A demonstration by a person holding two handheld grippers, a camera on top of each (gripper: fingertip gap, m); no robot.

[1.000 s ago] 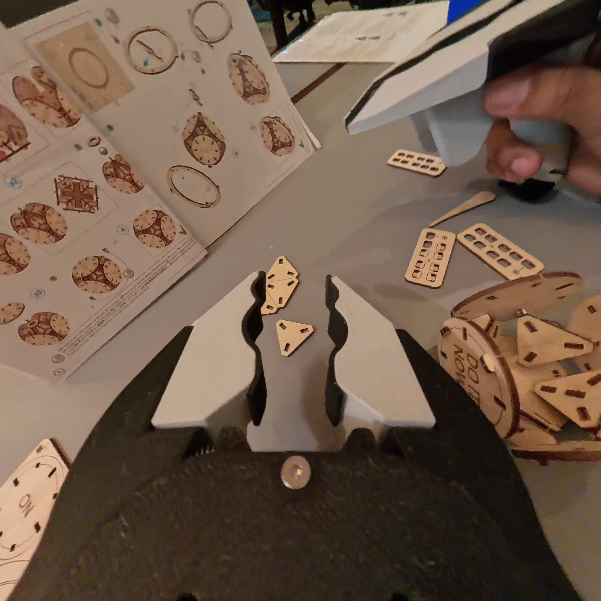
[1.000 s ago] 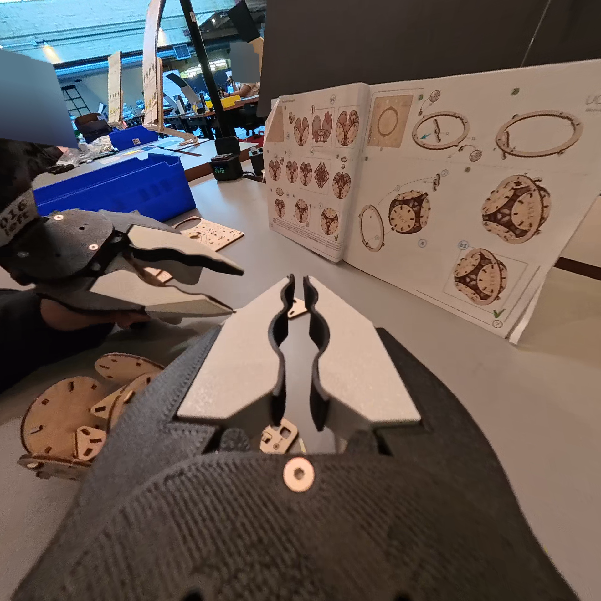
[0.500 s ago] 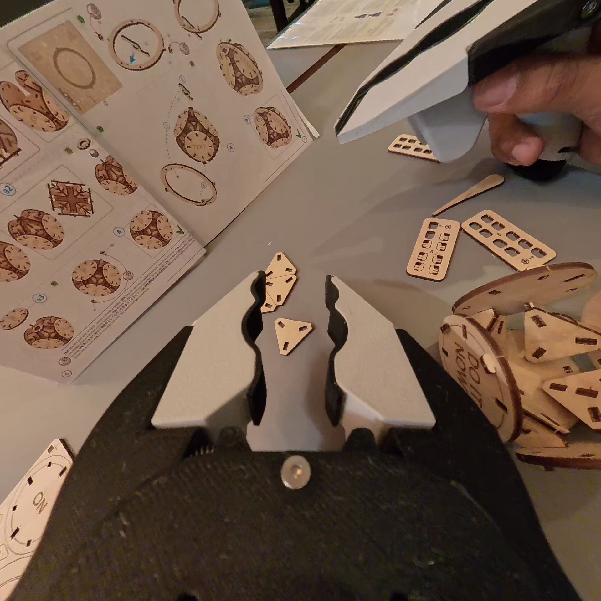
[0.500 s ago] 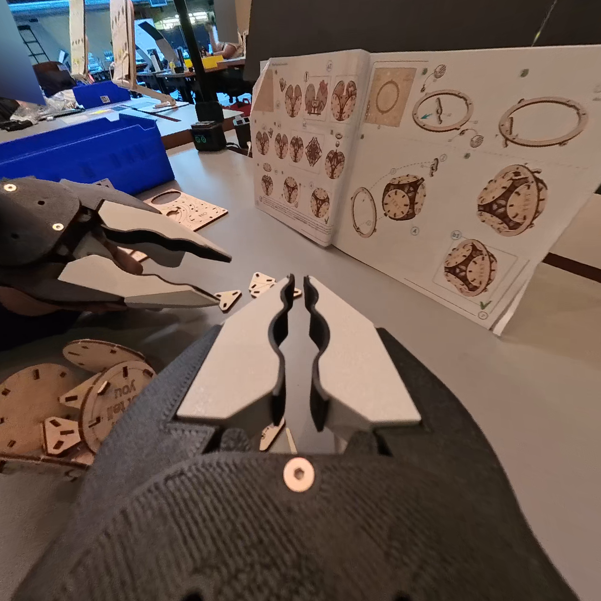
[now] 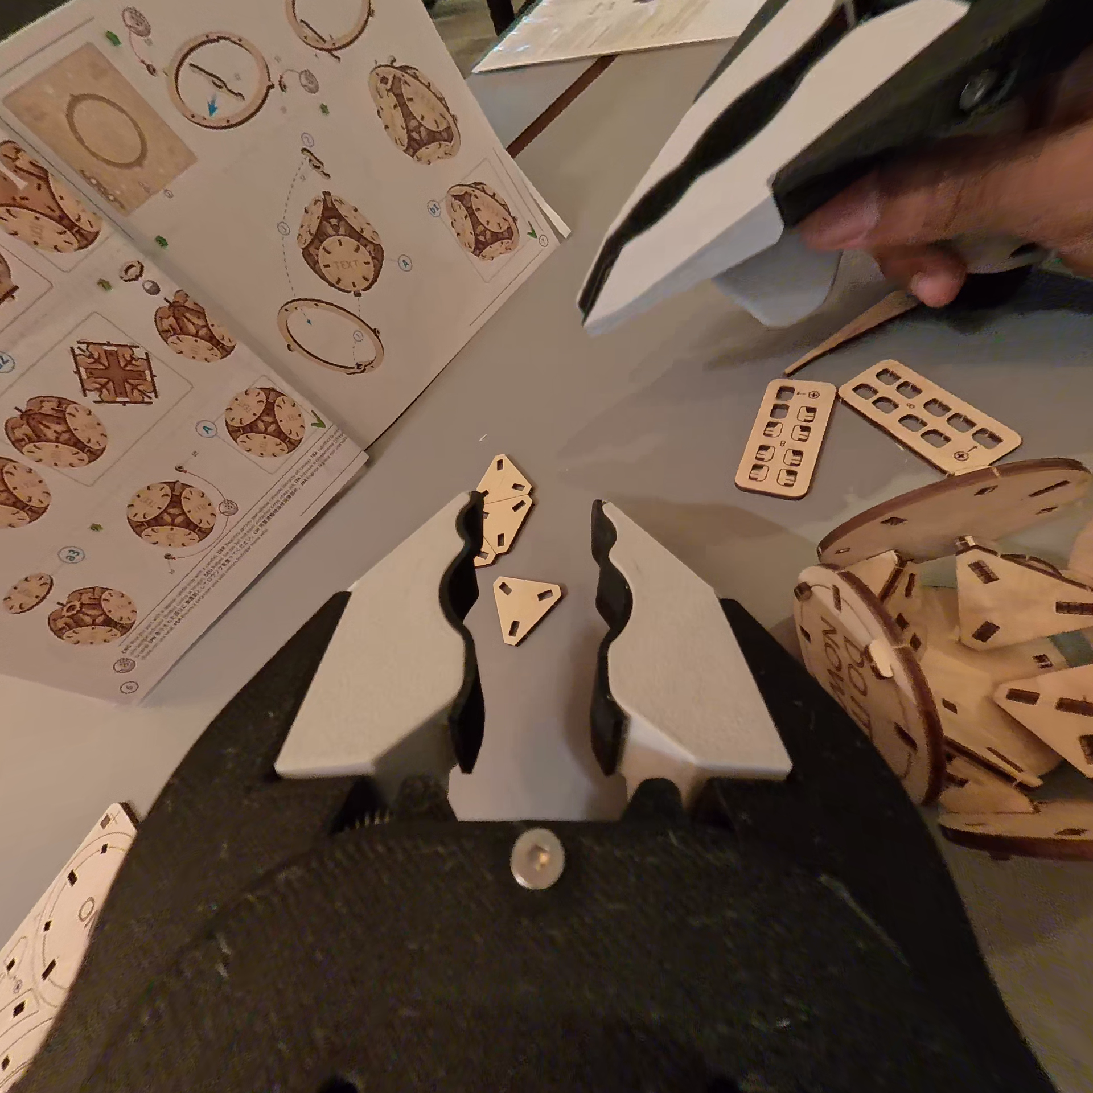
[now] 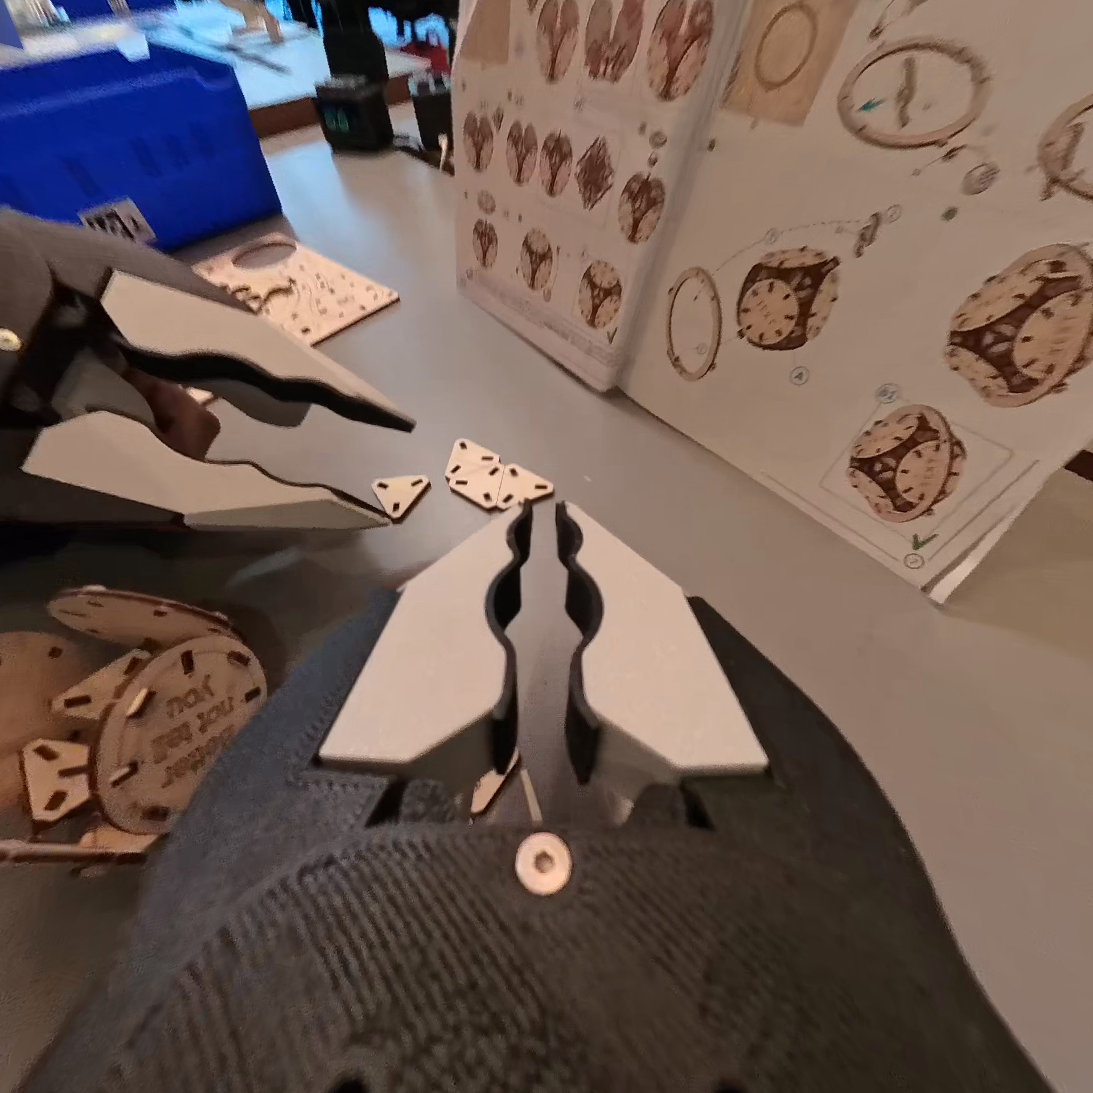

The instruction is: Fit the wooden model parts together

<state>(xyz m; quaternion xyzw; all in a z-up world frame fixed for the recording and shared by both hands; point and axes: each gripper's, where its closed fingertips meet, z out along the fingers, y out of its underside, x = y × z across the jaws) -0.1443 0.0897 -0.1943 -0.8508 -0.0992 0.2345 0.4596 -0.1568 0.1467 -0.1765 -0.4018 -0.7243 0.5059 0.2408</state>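
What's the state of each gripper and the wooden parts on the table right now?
Left gripper: jaws open, nothing between them, above the table.
Right gripper: jaws a narrow slit apart, nothing gripped.
Lone triangle piece: flat on the table, below the left jaws.
Triangle cluster: flat, edges touching.
Instruction booklet: open.
Wooden ball assembly: partly built, resting on the table.

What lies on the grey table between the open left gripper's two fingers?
In the left wrist view, one flat triangular wooden piece lies between the left gripper's fingers, touching neither.
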